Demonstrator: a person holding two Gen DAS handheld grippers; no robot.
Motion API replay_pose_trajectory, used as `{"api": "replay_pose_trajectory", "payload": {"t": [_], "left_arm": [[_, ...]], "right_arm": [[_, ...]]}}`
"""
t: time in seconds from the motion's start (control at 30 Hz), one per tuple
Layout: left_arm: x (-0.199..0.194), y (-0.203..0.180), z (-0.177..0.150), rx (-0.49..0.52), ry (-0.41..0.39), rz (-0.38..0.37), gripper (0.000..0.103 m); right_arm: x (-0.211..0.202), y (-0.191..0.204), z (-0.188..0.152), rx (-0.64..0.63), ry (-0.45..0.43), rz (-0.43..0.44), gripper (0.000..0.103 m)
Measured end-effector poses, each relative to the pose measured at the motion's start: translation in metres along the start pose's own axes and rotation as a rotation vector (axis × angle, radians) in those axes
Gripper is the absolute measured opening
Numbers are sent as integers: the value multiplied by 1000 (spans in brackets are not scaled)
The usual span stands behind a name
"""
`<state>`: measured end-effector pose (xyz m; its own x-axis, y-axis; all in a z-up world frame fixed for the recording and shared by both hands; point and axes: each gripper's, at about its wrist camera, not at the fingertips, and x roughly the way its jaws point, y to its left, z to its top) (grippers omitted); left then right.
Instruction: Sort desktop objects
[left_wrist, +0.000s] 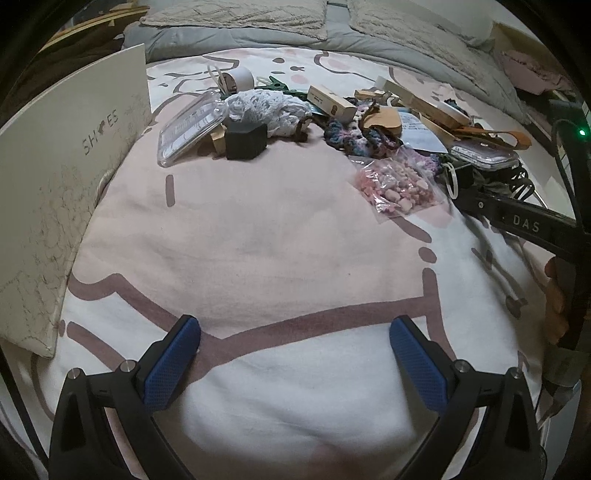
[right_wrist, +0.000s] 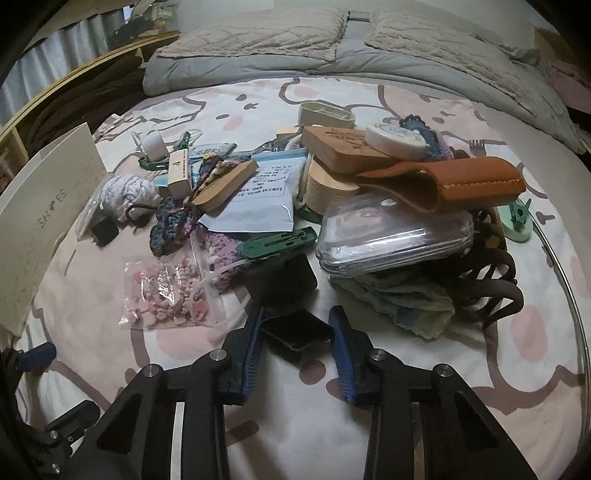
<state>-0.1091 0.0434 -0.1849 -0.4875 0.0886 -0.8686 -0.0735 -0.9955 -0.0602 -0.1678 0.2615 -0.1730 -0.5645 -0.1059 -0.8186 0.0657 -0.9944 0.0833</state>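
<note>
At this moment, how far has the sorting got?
Nothing looks sorted yet: the pile, with the clear plastic case, leather sleeve and bag of pink beads, lies jumbled on the blanket. In hand: the right gripper has its pads against a small black tray. The left gripper is open and empty. Almost everything remains.

Left gripper (left_wrist: 295, 341): tilted downward, blue pads wide apart, nothing between them.
Right gripper (right_wrist: 297, 334): tilted downward, jaws narrowed, a blue pad on each side of a small black box (right_wrist: 295, 330).
Hand (left_wrist: 556, 295): partly visible at the right gripper's handle.
</note>
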Motion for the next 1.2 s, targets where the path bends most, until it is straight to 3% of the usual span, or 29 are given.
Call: {"api": "replay_pose_trajectory", "payload": {"t": [0.43,0.5,0.8,0.9,1.03,1.13,1.2], "left_arm": [[-4,-27,41,81,-68,-118,101],[-1,-32,50,88,-71,-139,94],[22,-40,77,39,-62,-139,91],[30,-40,80,17,-43,-148,81],[34,-43,79,3,-53,-136,79],[34,-46,79,4,-63,-146,63],[33,-50,78,10,-66,-161,44]], "right_arm": [[-22,0,-27,7,-19,58,36],[-25,-1,-31,16,-19,60,36],[-35,-5,-49,50,-39,89,36],[-34,-6,-54,48,-51,93,36],[-32,-8,-56,55,-65,104,36],[-32,-7,-57,53,-75,102,36],[-32,-7,-58,54,-85,104,36]]}}
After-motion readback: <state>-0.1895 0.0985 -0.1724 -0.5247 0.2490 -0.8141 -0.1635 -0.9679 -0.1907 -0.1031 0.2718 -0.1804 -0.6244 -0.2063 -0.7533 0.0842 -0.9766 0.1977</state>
